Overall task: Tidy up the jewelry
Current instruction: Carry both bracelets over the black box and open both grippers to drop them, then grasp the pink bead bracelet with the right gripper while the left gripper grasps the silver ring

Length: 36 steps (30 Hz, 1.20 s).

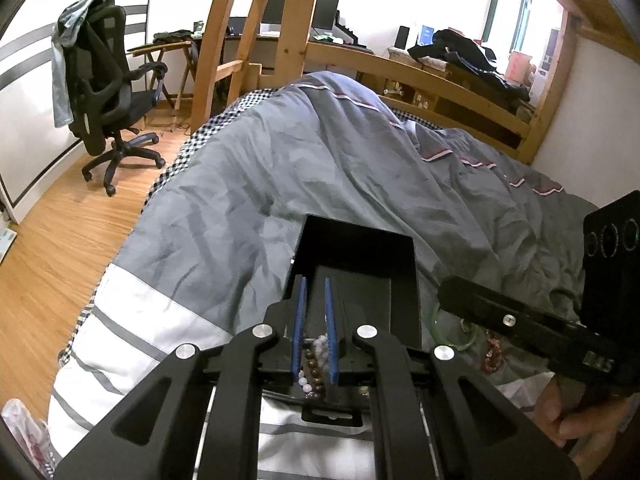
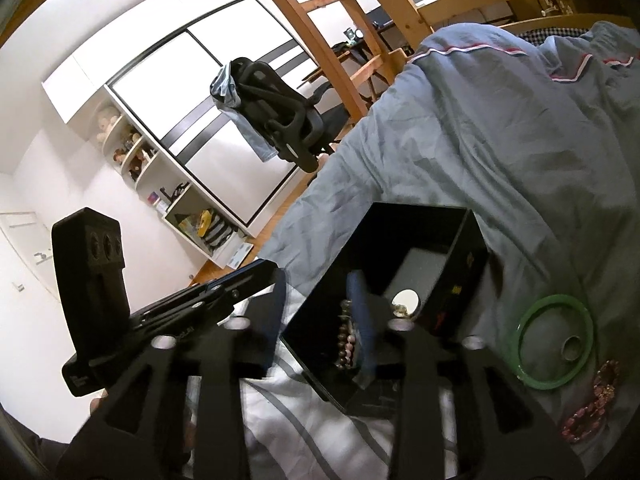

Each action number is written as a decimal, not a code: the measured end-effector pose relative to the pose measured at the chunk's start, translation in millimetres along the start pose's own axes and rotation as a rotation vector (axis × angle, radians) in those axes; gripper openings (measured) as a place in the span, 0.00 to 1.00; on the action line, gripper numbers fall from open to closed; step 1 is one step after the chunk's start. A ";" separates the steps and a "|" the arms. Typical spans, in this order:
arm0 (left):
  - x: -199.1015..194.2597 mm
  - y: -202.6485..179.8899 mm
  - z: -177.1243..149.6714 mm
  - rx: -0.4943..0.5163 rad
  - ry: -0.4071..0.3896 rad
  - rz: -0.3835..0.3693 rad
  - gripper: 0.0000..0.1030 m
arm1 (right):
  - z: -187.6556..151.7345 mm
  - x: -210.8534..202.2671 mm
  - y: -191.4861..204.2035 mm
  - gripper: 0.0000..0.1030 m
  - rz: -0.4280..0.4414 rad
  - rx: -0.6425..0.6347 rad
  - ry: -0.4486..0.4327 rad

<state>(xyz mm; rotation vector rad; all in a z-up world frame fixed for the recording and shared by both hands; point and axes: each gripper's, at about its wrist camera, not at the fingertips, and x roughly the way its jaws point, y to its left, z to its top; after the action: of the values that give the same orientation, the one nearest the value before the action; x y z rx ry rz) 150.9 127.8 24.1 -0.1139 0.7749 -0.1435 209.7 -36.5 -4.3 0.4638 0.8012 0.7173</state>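
A black open jewelry box sits on the grey duvet. My left gripper has blue pads and is shut on beaded bracelets, one brown, one pale, held over the box's near edge. In the right wrist view the bracelets hang by a blue pad inside the box, near a round white item. My right gripper's own fingertips are hard to tell apart there. A green bangle with a small ring inside it and a red beaded bracelet lie on the duvet right of the box.
The grey duvet covers the bed, with a white striped cloth at the near end. An office chair stands on the wood floor to the left. A wooden bed frame and ladder rise behind.
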 end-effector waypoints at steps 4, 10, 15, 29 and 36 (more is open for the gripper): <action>-3.4 1.9 0.8 -0.013 -0.021 -0.003 0.16 | -1.0 -2.9 -0.4 0.64 -0.024 -0.003 -0.014; -12.9 -7.9 -0.2 0.025 -0.083 0.010 0.70 | 5.0 -25.8 -1.7 0.90 -0.129 -0.015 -0.091; -18.2 -22.9 -3.1 0.073 -0.131 0.010 0.93 | 10.8 -47.5 -3.6 0.96 -0.244 -0.028 -0.130; 7.4 -82.0 -31.4 0.177 -0.068 -0.126 0.93 | -1.6 -127.5 -22.9 0.96 -0.494 -0.049 -0.174; 24.1 -123.5 -50.3 0.288 -0.048 -0.176 0.93 | -26.4 -161.6 -47.1 0.96 -0.587 -0.021 -0.148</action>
<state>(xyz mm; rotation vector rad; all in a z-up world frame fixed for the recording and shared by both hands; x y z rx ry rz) 121.8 -0.4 -9.0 0.0874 0.6887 -0.4158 129.6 -183.4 28.1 0.2378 0.7394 0.1442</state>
